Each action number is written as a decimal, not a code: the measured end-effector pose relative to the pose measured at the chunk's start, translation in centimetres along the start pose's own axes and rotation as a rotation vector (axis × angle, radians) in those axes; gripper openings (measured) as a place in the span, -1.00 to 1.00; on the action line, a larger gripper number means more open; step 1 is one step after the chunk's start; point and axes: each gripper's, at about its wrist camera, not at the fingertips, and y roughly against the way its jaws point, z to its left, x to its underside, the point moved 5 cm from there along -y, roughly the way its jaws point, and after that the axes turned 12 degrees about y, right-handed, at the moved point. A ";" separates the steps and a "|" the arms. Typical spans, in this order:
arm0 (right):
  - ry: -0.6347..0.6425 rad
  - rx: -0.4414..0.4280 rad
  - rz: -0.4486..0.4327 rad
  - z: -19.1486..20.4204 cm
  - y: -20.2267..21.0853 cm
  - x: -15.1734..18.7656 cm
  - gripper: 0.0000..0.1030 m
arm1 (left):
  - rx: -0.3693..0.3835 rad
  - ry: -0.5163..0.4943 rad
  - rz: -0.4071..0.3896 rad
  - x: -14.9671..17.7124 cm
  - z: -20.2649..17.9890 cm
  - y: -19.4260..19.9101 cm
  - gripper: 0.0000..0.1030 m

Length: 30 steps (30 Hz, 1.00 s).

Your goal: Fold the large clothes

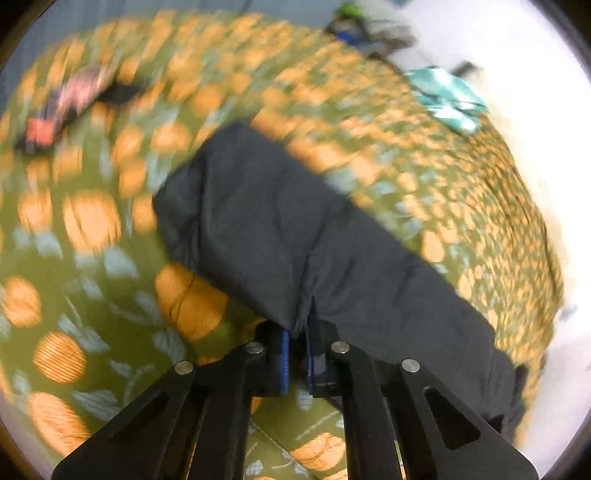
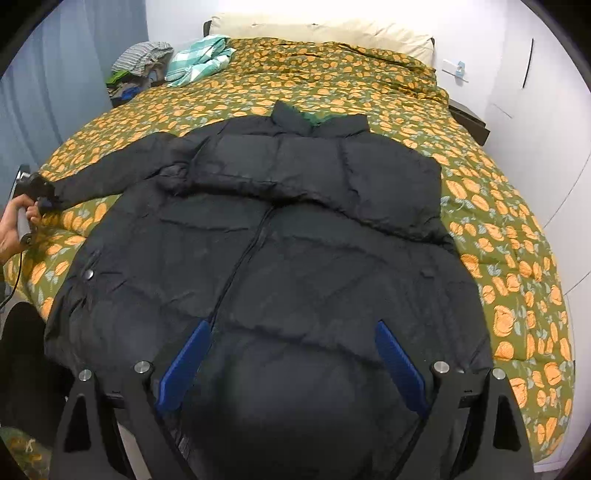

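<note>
A black puffer jacket (image 2: 295, 258) lies front up on the bed, collar towards the pillow. One sleeve (image 2: 314, 173) is folded across the chest. The other sleeve (image 2: 110, 173) stretches out to the left, where my left gripper (image 2: 42, 197) holds its end. In the blurred left wrist view my left gripper (image 1: 297, 354) is shut on the cuff of that sleeve (image 1: 277, 229). My right gripper (image 2: 291, 365) hangs open over the jacket's lower part, its blue pads (image 2: 184, 365) wide apart with nothing pinched between them.
The bedspread (image 2: 498, 240) is green with orange pumpkins. A teal checked cloth (image 2: 199, 59) and a pile of clothes (image 2: 140, 66) lie at the far left corner, beside a cream pillow (image 2: 321, 31). A hand (image 2: 11, 232) holds the left tool. White cupboards stand on the right.
</note>
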 end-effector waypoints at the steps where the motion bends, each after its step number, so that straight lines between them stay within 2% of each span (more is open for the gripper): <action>1: -0.007 -0.004 -0.007 -0.1 0.2 0.1 0.79 | -0.002 -0.061 -0.039 0.0 -1.4 1.0 -0.93; 4: -0.043 -0.007 -0.036 -0.9 0.8 0.2 0.79 | 0.048 -0.269 -0.164 1.0 -7.4 5.4 -0.93; 6: -0.067 0.001 -0.057 -1.7 1.2 0.1 0.79 | 0.114 -0.436 -0.242 3.3 -12.5 9.1 -0.94; 8: -0.096 0.010 -0.084 -2.7 1.6 -0.3 0.79 | 0.203 -0.632 -0.313 7.4 -17.9 12.8 -0.93; 10: -0.120 0.015 -0.101 -3.5 1.9 -0.6 0.79 | 0.302 -0.821 -0.358 13.0 -22.0 16.5 -0.93; 11: -0.137 0.019 -0.114 -4.0 2.1 -0.7 0.79 | 0.361 -0.925 -0.368 16.8 -24.2 18.0 -0.93; 14: -0.170 0.027 -0.132 -5.2 2.6 -0.6 0.79 | 0.455 -1.100 -0.334 24.7 -27.3 19.6 -0.93; 17: -0.201 0.048 -0.136 -6.7 2.8 0.1 0.79 | 0.502 -1.252 -0.214 33.5 -28.1 18.2 -0.87; 18: -0.212 0.060 -0.134 -7.2 2.8 0.3 0.79 | 0.504 -1.284 -0.172 35.3 -28.0 17.5 -0.81; 20: -0.243 0.066 -0.127 -8.4 2.6 0.9 0.79 | 0.470 -1.365 -0.032 39.8 -26.8 15.1 -0.38; 21: -0.260 0.060 -0.123 -9.0 2.4 1.1 0.79 | 0.431 -1.392 0.028 41.7 -25.7 13.9 0.01; 22: -0.283 0.046 -0.121 -9.7 2.3 1.3 0.79 | 0.401 -1.403 0.066 42.7 -24.5 13.0 0.10; 23: -0.299 0.030 -0.123 -10.1 2.1 1.4 0.79 | 0.388 -1.403 0.087 43.2 -23.5 12.6 0.10; 25: -0.353 -0.065 -0.127 -11.3 1.3 1.0 0.79 | 0.378 -1.381 0.144 43.1 -21.0 12.5 0.16; 28: -0.415 -0.237 -0.143 -12.7 -1.5 -1.2 0.79 | 0.371 -1.306 0.170 40.1 -17.5 13.5 0.39; 30: -0.418 -0.284 -0.137 -13.0 -4.1 -3.7 0.79 | 0.359 -1.262 0.153 37.6 -15.7 14.1 0.43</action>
